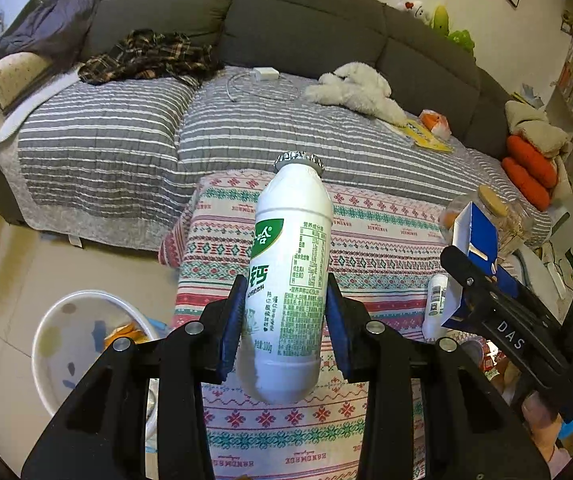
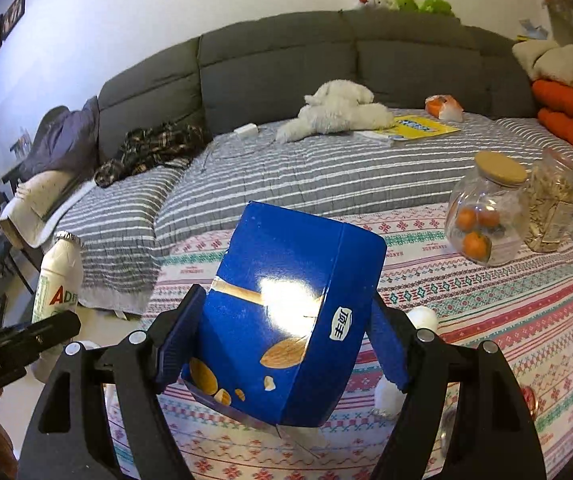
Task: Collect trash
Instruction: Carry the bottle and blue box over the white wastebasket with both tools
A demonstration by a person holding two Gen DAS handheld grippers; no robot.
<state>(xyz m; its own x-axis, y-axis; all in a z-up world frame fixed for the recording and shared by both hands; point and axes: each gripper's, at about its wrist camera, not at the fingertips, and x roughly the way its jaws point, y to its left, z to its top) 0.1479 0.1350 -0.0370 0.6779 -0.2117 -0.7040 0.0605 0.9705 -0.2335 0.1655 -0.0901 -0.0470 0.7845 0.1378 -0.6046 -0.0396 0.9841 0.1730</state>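
Note:
My left gripper (image 1: 284, 316) is shut on a white plastic drink bottle (image 1: 288, 280) with a foil top and green label, held upright above the patterned tablecloth (image 1: 378, 236). My right gripper (image 2: 282, 344) is shut on a blue carton box (image 2: 286, 320), held tilted above the same cloth (image 2: 506, 300). The right gripper with the blue box (image 1: 476, 236) shows at the right of the left wrist view. The held bottle (image 2: 60, 276) shows at the left of the right wrist view. A second small white bottle (image 1: 436, 300) lies on the table behind the box.
A white bin (image 1: 70, 344) with trash inside stands on the floor left of the table. A glass jar of oranges (image 2: 482, 220) and a jar of snacks (image 2: 552, 204) stand at the table's far right. A grey sofa (image 2: 326, 172) with clothes and a plush toy lies beyond.

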